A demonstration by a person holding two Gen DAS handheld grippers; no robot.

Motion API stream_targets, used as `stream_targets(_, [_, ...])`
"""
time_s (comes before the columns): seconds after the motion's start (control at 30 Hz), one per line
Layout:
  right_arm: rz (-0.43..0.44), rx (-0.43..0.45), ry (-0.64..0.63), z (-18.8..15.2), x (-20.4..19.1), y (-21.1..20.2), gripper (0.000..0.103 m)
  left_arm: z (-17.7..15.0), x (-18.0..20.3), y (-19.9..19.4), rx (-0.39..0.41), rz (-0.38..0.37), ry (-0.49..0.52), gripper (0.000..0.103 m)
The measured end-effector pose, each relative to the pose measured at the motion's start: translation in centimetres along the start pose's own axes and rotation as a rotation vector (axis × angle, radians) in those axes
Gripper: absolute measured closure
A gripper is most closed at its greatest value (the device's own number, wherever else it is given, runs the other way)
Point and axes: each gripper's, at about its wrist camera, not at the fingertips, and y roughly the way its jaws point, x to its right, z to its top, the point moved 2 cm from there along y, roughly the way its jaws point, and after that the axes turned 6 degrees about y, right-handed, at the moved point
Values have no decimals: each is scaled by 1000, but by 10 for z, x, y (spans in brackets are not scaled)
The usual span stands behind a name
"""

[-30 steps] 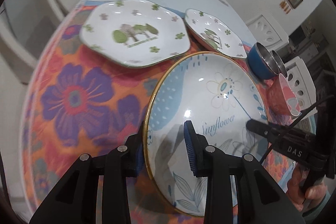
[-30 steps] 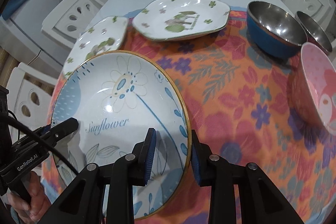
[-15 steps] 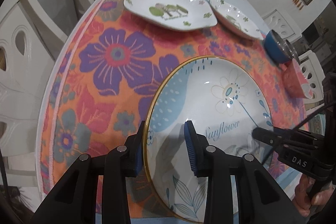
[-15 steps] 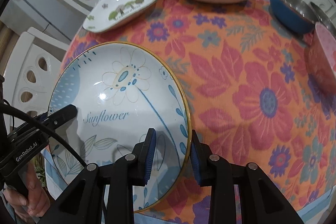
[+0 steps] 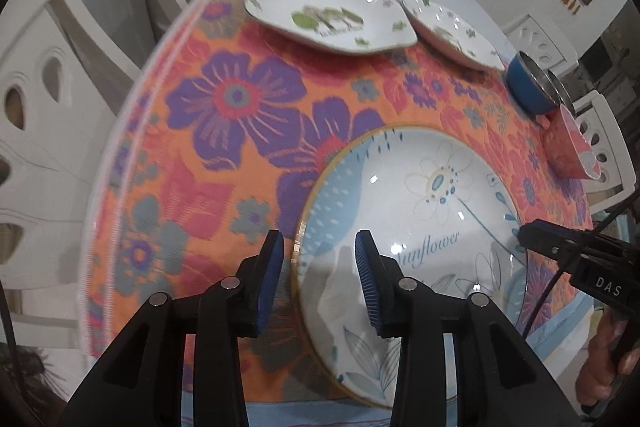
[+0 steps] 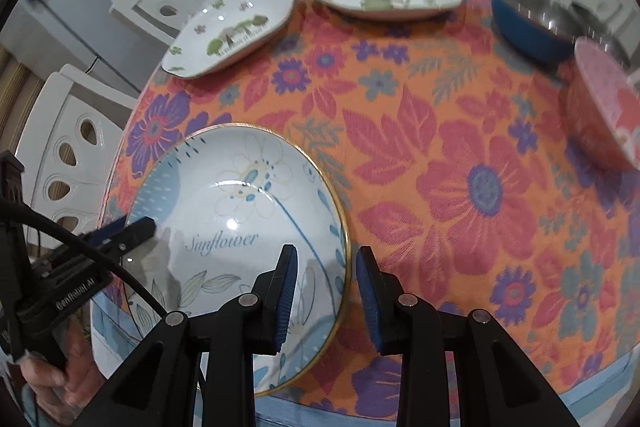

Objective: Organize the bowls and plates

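On the near edge of the floral cloth (image 5: 224, 131), left wrist view: Sunflower plate (image 5: 404, 211) lies flat. Left gripper (image 5: 319, 281) straddles its left rim, jaws opening, pads clear of the rim. Far side: two clover plates (image 5: 328, 15) side by side, blue bowl (image 5: 528, 85) and pink bowl (image 5: 570, 147) at right.

Right wrist view: right gripper (image 6: 326, 297) straddles the plate's right rim (image 6: 347, 259); a gap shows at each pad, so apparently not clamped. Judgement: plate set down; nothing stacked yet, clover plates and bowls remain unsorted.
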Motion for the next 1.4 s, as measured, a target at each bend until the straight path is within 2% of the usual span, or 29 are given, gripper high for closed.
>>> stream_targets(0.13, [21, 36, -33, 5, -6, -21, 73, 7, -6, -21, 43, 0, -13, 68])
stream_targets(0.2, [50, 88, -61, 13, -14, -39, 73, 17, -7, -40, 96, -11, -7, 66])
stream_targets(0.27, [83, 142, -85, 23, -24, -56, 71, 31, -8, -60, 156, -6, 11, 60])
stream_targets(0.3, [98, 176, -95, 29, -30, -64, 65, 39, -7, -68, 184, 1, 19, 53])
stream_targets(0.33, [115, 224, -109, 36, -37, -74, 49, 50, -9, -80, 232, 17, 27, 37])
stream_targets(0.4, [132, 306, -130, 47, -48, -87, 31, 67, -11, -95, 315, 30, 32, 19])
stream_targets(0.43, [132, 350, -143, 54, -54, -93, 30, 76, -12, -99, 340, 25, 36, 18])
stream_targets(0.6, [118, 350, -114, 86, -65, -72, 30, 122, -31, -82, 333, -30, 11, 19])
stream_targets(0.77, [136, 228, 29, 125, -50, -14, 30, 156, -60, -24, 249, -84, -50, 21])
stream_targets(0.83, [141, 186, 68, 137, -44, 8, 37, 164, -68, 0, 212, -113, -66, 32])
stream_targets(0.93, [155, 114, 112, 154, -39, 44, 48, 176, -76, 34, 163, -128, -73, 38])
stream_targets(1.07, [155, 75, 123, 169, -37, 74, 52, 190, -81, 67, 123, -136, -57, 42])
stream_targets(1.2, [167, 52, 107, 183, -41, 96, 60, 200, -84, 89, 97, -134, -45, 49])
stream_targets(1.3, [182, 33, 77, 191, -48, 109, 66, 205, -87, 104, 81, -142, -45, 59])
stream_targets(1.4, [159, 37, 51, 198, -53, 117, 66, 211, -89, 116, 71, -161, -43, 60])
